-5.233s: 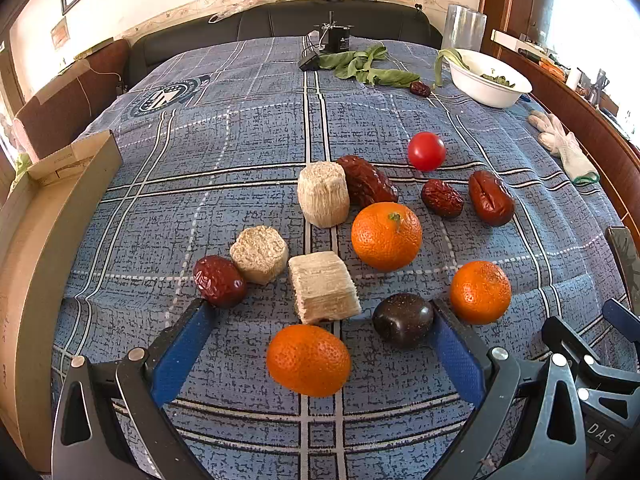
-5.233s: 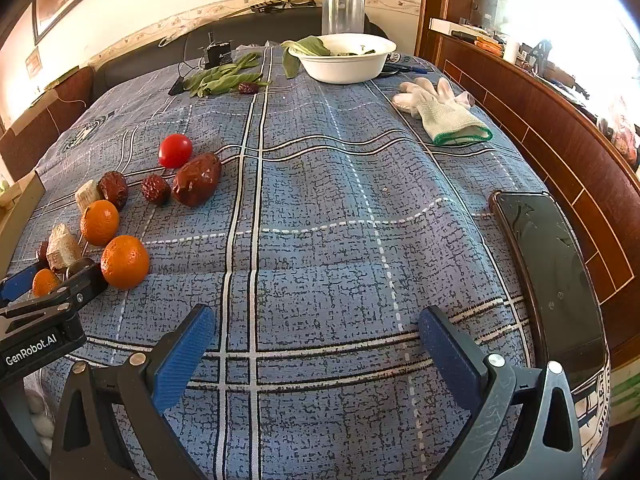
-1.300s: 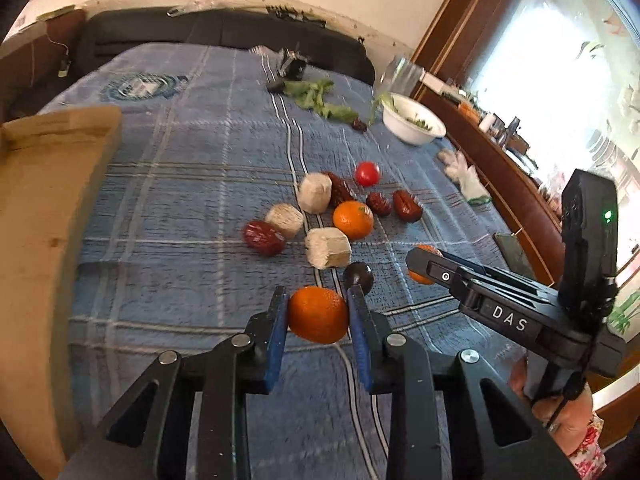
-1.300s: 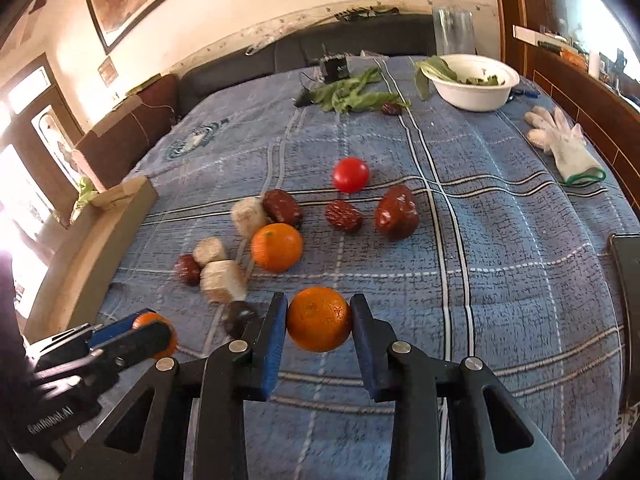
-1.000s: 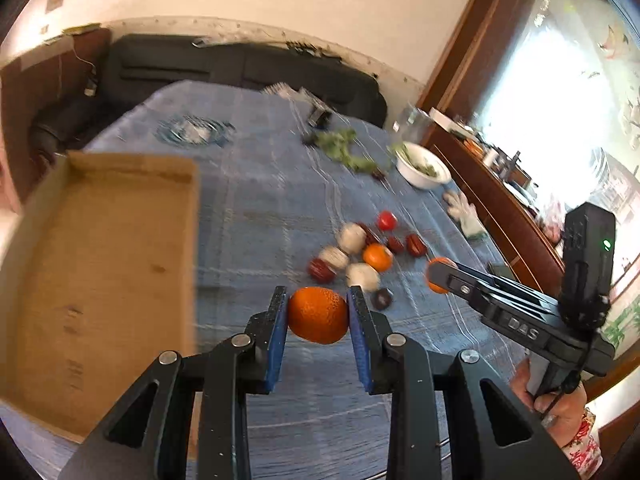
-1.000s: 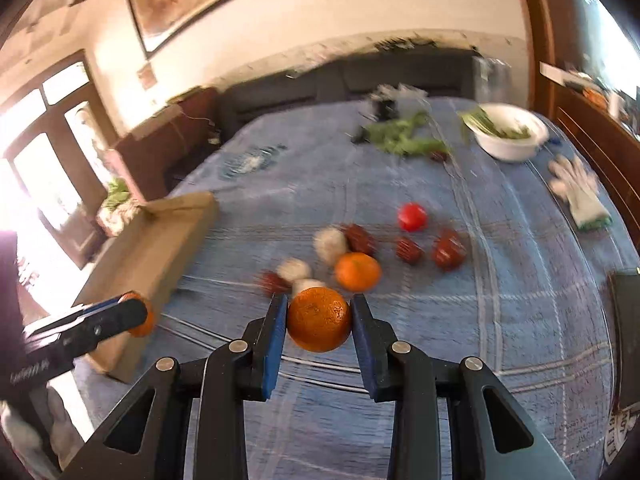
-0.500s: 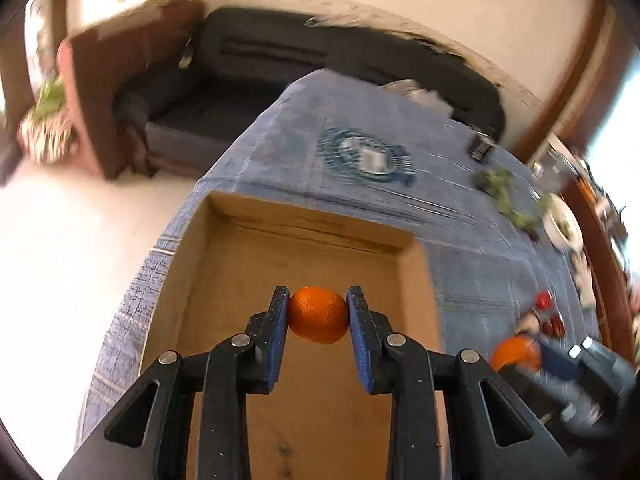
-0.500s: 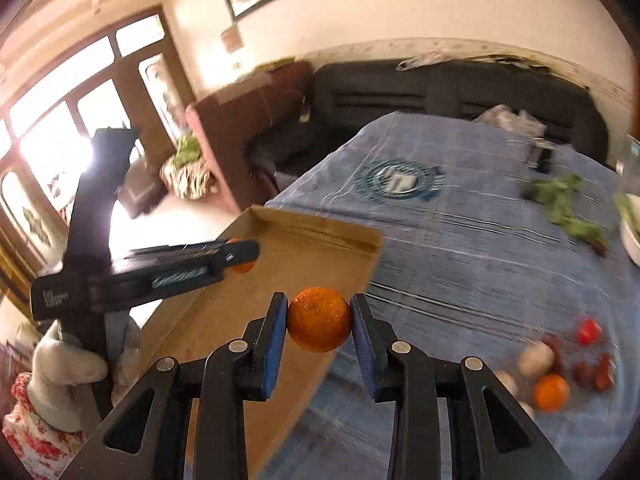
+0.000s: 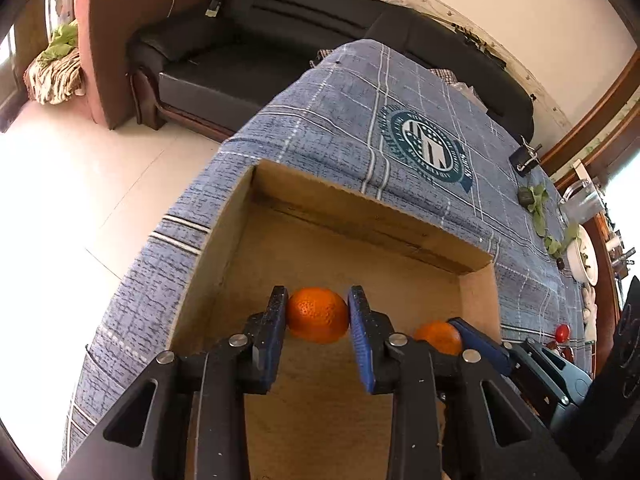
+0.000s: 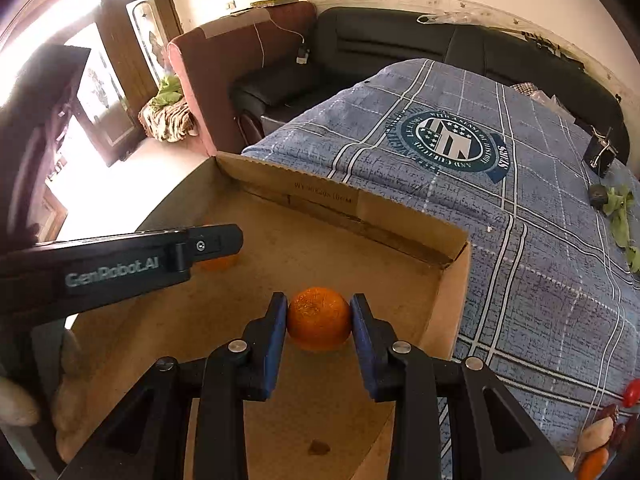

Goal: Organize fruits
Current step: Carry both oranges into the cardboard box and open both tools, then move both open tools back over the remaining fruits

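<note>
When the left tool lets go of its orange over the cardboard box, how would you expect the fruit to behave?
The orange is round, so it will probably roll across the flat floor of the cardboard box. The walls should stop it. Its dimpled peel looks grippy, and the left tool, now opening, likely releases it cleanly.

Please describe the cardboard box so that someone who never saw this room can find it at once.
Look at the blue plaid cloth in front of the black sofa. At its corner nearest the bright doorway lies the box. It is brown, shallow and open-topped, the only container there, and both grippers hold oranges over it.
</note>
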Available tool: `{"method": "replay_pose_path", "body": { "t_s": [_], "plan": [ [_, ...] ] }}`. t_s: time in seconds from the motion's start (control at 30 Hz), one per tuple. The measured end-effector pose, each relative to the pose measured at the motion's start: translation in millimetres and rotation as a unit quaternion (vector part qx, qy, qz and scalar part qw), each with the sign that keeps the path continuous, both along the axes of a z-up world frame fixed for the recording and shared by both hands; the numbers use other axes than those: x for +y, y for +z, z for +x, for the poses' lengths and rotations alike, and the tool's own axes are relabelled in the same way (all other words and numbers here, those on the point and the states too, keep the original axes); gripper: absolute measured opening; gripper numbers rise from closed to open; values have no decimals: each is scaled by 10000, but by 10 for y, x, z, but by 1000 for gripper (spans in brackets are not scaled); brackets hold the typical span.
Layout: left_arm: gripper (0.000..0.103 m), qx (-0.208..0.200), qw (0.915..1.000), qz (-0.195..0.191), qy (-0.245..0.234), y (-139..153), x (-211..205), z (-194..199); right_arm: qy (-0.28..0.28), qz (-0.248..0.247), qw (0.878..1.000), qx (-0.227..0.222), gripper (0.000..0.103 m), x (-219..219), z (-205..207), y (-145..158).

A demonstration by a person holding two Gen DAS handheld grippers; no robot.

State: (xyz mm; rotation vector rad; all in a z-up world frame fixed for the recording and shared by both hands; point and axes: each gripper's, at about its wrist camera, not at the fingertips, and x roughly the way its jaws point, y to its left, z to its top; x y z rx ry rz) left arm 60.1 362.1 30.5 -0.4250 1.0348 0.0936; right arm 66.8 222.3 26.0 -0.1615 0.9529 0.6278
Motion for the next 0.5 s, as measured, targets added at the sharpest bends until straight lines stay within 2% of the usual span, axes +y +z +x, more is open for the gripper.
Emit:
{"method": "replay_pose_path", "body": {
  "t_s": [0.13,0.2,0.3,0.37,0.5],
  "plan": [
    [36,-114,9998,-148,47,78,-43,-115,-107,378,9992,-60,54,-202,-76,155],
    [37,-276,9996,-61,90,214,-100,-249,-150,528,9984,-164,57,-356,-161,294],
    [56,-622,9978,180,164,480,-246,-520,-210,669,9968,-373,63,-679,-321,492],
    [72,-852,9957,285,240,650,-381,-717,-304,732,9957,-485,71,-916,-444,583],
    [74,-1276,9917,117,-105,905,-802,-1056,-635,762,9930,-648,72,-1592,-722,675]
  ]
}}
